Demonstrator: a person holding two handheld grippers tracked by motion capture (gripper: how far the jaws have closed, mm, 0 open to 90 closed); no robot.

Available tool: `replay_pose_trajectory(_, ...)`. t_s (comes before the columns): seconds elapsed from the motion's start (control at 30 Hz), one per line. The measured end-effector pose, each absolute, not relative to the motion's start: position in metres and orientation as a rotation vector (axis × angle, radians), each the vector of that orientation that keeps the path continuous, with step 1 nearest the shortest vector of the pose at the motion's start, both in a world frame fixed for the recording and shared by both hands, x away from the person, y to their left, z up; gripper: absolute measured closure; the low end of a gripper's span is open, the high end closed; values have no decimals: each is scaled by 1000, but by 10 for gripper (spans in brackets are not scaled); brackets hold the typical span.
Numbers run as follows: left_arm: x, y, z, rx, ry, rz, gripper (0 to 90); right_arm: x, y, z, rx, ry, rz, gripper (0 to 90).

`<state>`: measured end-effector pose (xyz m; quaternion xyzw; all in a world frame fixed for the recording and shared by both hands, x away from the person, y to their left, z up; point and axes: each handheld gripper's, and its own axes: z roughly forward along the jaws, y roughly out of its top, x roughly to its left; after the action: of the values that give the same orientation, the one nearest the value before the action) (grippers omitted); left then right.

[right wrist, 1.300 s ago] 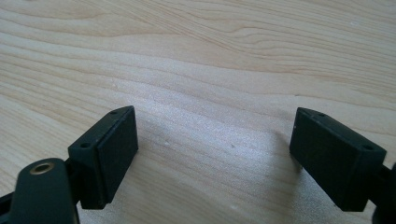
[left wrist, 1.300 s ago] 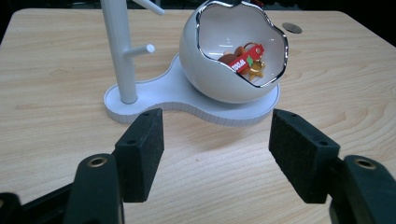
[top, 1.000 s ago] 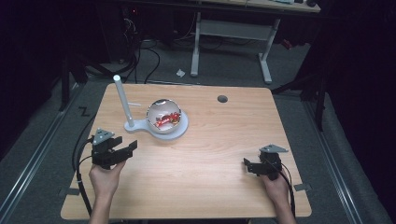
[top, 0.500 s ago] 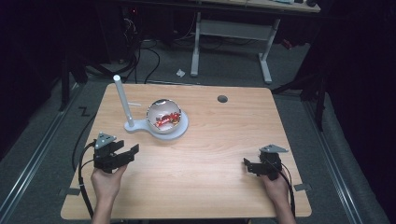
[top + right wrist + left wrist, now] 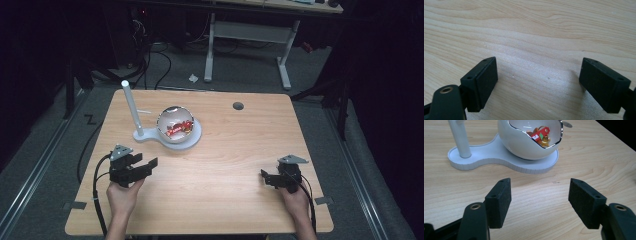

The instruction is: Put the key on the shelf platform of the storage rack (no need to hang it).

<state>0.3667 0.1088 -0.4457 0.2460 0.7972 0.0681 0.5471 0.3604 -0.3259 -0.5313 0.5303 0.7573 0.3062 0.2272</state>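
Note:
A white bowl point(image 5: 176, 124) point(image 5: 531, 140) with a jagged silver rim holds red and gold wrapped sweets point(image 5: 541, 135). It sits on a flat white base point(image 5: 192, 137) point(image 5: 499, 157), and a white upright post point(image 5: 132, 110) point(image 5: 460, 138) rises from the same base. My left gripper point(image 5: 147, 167) point(image 5: 539, 195) stands open at the table's left front, a short way in front of the base, with nothing between its jaws. At the right front my right gripper point(image 5: 265, 177) point(image 5: 540, 82) is open over bare wood.
The wooden table point(image 5: 225, 150) has a round cable hole point(image 5: 238, 106) near its far edge. Behind the table stand a desk frame point(image 5: 247, 37) and cables on the floor. Bare wood lies between the two grippers.
My left gripper has drifted slightly toward the table's middle and front. The right gripper has stayed put.

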Motion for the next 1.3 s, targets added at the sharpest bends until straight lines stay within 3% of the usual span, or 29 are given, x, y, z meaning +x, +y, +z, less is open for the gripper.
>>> replay_pose_trajectory(1.3, 367, 68, -484, 704, 1924, 180, 352, 360, -326, -531, 1463, 2085, 843, 152)
